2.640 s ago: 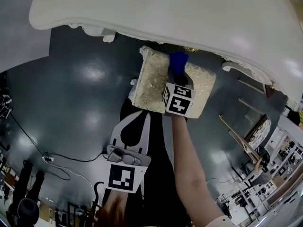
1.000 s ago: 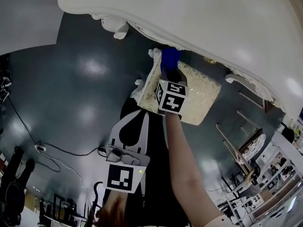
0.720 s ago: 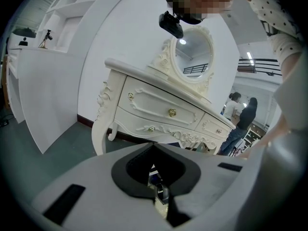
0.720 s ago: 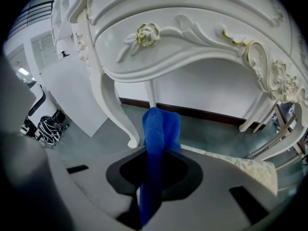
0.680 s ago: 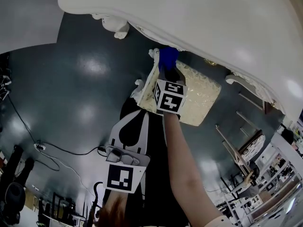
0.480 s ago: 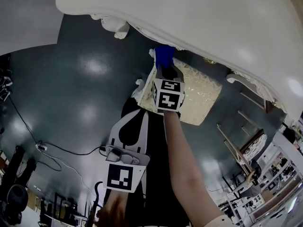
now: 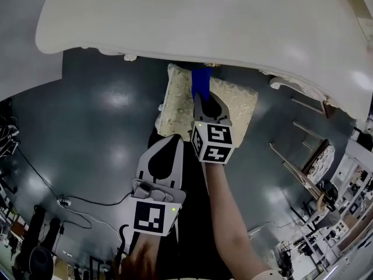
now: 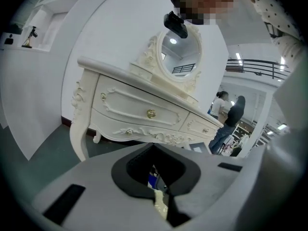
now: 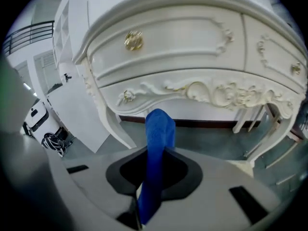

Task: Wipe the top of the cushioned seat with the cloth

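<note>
The right claw [image 7: 201, 98] is clamped tight on a blue cloth [image 7: 201, 81], which passes between the jaws and sticks out past their tips as a rolled strip. That claw hangs over the middle of the cream, gold-patterned cushioned seat [image 7: 173, 101], with the cloth at the seat's far edge, just under the rim of the carved white dressing table [image 7: 233, 22]; whether the cloth touches the cushion I cannot tell. The left claw [image 7: 175, 137] waits nearer, at the seat's near left corner, its jaws drawn all but together on nothing. The seat stands on the dark grey floor [image 7: 105, 115].
</note>
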### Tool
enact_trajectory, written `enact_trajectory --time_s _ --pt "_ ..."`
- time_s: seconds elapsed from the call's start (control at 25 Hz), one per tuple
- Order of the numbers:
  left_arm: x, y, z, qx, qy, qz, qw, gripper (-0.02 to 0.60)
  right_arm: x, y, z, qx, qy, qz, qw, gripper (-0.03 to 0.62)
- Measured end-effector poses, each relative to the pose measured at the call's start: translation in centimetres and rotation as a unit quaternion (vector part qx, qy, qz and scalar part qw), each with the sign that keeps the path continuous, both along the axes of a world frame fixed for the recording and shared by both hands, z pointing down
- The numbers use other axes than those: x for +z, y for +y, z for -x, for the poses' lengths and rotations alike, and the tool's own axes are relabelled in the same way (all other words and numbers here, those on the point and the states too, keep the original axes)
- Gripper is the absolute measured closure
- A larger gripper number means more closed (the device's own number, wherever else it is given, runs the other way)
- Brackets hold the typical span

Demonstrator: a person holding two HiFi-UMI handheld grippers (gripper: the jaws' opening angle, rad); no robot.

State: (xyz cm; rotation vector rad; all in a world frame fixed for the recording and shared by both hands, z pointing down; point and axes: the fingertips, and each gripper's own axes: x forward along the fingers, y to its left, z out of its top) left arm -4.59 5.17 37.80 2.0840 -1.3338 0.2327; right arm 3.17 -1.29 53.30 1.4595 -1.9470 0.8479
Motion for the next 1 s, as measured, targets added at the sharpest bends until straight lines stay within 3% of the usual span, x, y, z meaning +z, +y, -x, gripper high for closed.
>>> enact_trajectory --time_s 0.24,0.4,0.52,0.64,0.8,1.0 --pt "-0.7 -0.2 -5.7 0.060 0.011 -0.007 0.9981 0.583 -3.0 4.1 -12.8 0.105 0.031 -0.014 0.994 0.533" --pt "-0.1 0.8 -8.2 0.093 0.005 0.000 0.9956 0.583 -1.2 7.1 -20.9 0.152 0.079 0.006 0.985 0.533" --pt "0.5 1.6 -9.4 0.107 0.000 0.008 0.9942 0.583 1.4 8.9 -24.9 0.177 0.095 0.030 0.979 0.533" --pt "1.2 2.3 -10.2 0.118 -0.007 0.013 0.9929 0.583 4.1 10.0 -26.5 0.180 0.101 0.055 0.977 0.533" --pt "1.8 3.2 -11.1 0.124 -0.012 0.020 0.9920 0.583 7.5 10.9 -25.8 0.155 0.098 0.095 0.978 0.533" --pt "2.0 3.8 -11.8 0.126 -0.012 0.025 0.9917 0.583 8.8 11.2 -25.6 0.155 0.090 0.109 0.978 0.533"
